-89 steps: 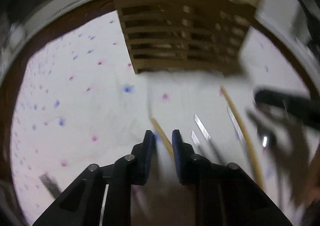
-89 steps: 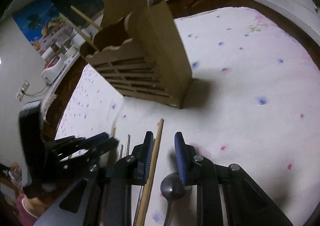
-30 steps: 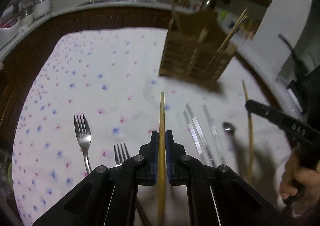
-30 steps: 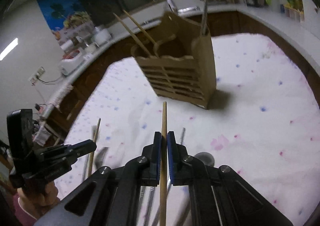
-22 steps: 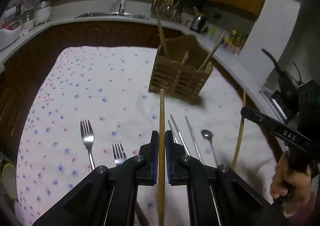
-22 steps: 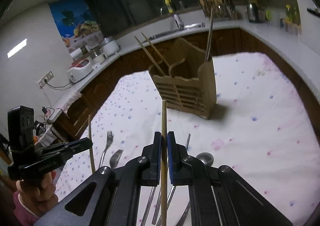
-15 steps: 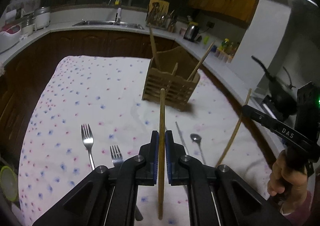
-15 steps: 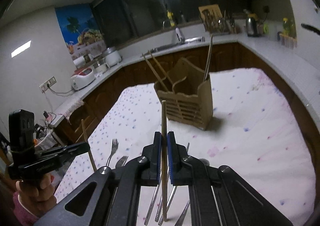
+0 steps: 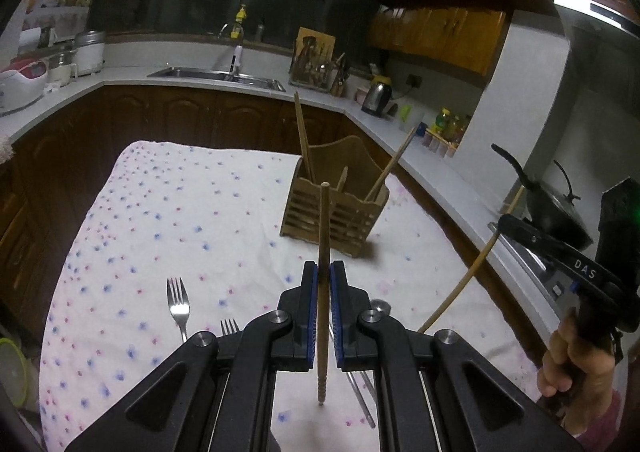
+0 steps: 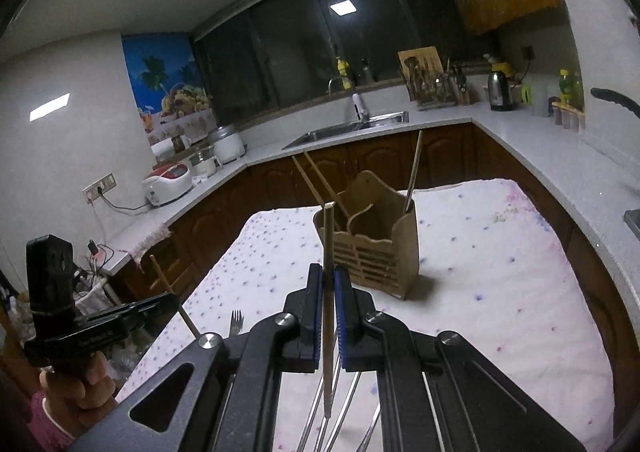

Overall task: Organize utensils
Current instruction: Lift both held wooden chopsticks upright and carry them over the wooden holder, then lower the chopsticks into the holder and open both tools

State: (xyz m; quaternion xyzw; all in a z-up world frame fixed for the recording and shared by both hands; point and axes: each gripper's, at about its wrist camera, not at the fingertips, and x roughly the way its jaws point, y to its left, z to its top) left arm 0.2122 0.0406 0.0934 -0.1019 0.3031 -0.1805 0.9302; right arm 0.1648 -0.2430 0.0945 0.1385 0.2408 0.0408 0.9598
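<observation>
My left gripper (image 9: 324,280) is shut on a wooden chopstick (image 9: 323,236), held upright well above the table. My right gripper (image 10: 329,288) is shut on another wooden chopstick (image 10: 328,244), also held upright. A slatted wooden utensil holder (image 9: 334,208) stands on the flowered tablecloth (image 9: 168,220) ahead of both grippers, with chopsticks standing in it; it also shows in the right wrist view (image 10: 372,252). The right gripper with its chopstick shows at the right of the left wrist view (image 9: 560,252). The left gripper shows at the left of the right wrist view (image 10: 100,328).
Two forks (image 9: 178,302) lie on the cloth at the left. Metal chopsticks (image 10: 340,412) and a spoon (image 9: 380,307) lie below the grippers. Kitchen counters with a sink (image 9: 216,74), a rice cooker (image 10: 168,182) and a wok (image 9: 556,212) ring the table.
Both grippers closed on wooden chopsticks lying on the cloth and lifted them high above the table, tilting them upright. The holder now looks farther away.
</observation>
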